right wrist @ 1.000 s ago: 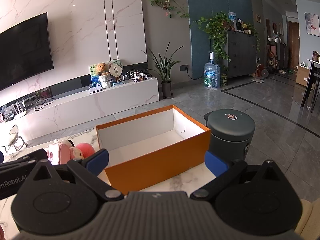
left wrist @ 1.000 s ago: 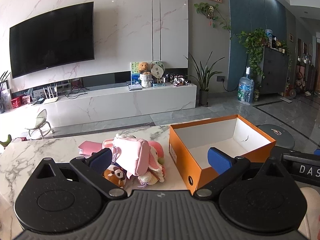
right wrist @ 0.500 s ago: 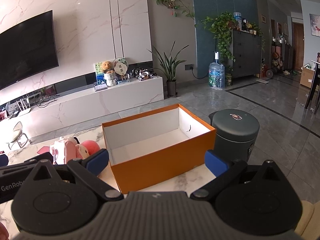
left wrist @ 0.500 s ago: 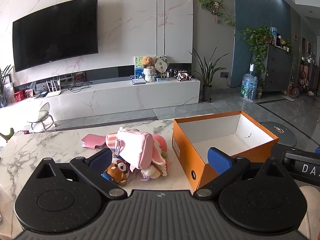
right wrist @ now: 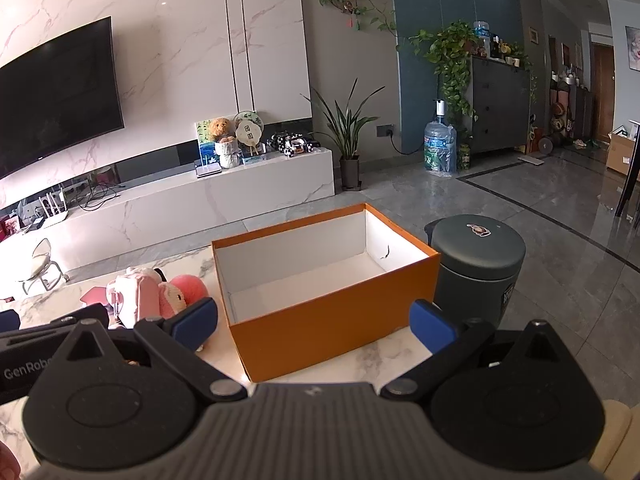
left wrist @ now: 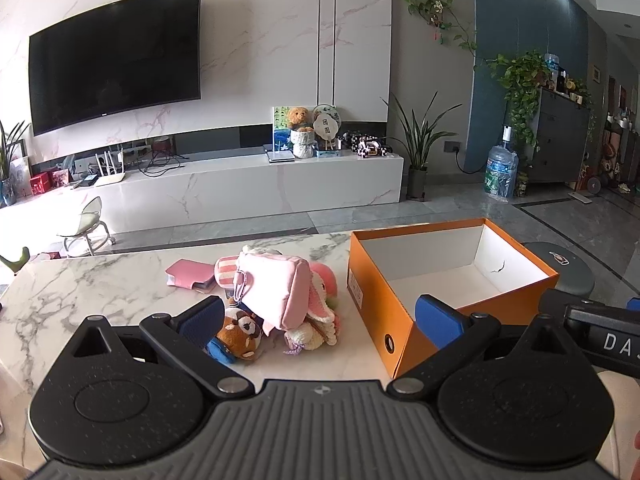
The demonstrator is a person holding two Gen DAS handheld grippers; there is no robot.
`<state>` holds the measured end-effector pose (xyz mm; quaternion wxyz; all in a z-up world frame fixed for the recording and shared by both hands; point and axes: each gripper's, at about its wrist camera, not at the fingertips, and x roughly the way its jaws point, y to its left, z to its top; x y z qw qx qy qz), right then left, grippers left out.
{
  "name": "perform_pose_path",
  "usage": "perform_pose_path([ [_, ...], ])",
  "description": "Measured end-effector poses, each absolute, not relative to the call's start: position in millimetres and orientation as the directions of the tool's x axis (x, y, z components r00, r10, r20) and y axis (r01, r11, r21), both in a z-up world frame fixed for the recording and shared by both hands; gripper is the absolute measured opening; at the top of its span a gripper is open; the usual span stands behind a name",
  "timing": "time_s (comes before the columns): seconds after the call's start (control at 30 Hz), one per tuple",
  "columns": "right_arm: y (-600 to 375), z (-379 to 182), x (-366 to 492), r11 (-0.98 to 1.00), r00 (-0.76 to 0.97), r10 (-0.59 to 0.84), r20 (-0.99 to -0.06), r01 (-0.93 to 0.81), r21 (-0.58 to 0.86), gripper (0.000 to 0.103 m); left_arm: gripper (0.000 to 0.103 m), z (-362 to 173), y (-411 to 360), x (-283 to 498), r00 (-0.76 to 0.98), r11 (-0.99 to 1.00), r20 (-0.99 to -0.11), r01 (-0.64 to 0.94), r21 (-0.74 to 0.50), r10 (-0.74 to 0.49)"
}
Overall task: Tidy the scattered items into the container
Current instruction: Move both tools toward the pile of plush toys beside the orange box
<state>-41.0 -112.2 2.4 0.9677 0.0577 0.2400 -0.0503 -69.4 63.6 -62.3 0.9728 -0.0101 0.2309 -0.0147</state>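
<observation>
Marble table (left wrist: 100, 292), "GenRobo" gripper lettering (right wrist: 26, 372)

Marble wall (left wrist: 260, 40), black TV (left wrist: 114, 54), grey floor (right wrist: 540, 200).

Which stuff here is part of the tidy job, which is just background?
Job: orange box, pink pouch, brown plush, pink wallet, bunny plush.

Background: TV, water jug, grey bin, potted plant.

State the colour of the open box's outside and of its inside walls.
The box is orange outside, white inside; the right wrist view shows it best.
</observation>
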Motion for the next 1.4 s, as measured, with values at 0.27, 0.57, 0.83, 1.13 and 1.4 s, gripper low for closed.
perform_pose_path([
  [0.27, -113, 2, -44, 0.989, 0.878, -0.065, -0.475, 0.122, 0.089, 0.103, 0.103, -77, 87, -79, 0.879, 0.999, -0.475, 0.028, -0.029, -0.039],
  [0.57, -111, 0, -49, 0.99, 0.878, -0.057, -0.475, 0.112, 0.087, 0.103, 0.103, -77, 96, -66, 0.87, 1.0, -0.492, 0.017, -0.022, -0.025],
  [0.83, -110, 1, -51, 0.99, 0.876, -0.054, -0.48, 0.108, 0.086, 0.103, 0.103, -48, 60, -32, 0.857, 1.0, -0.515, -0.007, -0.016, -0.002],
  [1.13, -109, -1, -50, 0.991, 0.873, -0.049, -0.485, 0.104, 0.086, 0.103, 0.103, -26, 31, -24, 0.847, 1.0, -0.531, -0.025, -0.017, 0.012],
  [1.4, -109, -4, -50, 0.991, 0.869, -0.046, -0.492, 0.102, 0.087, 0.103, 0.103, -16, 25, -25, 0.84, 0.999, -0.543, -0.033, -0.024, 0.015],
])
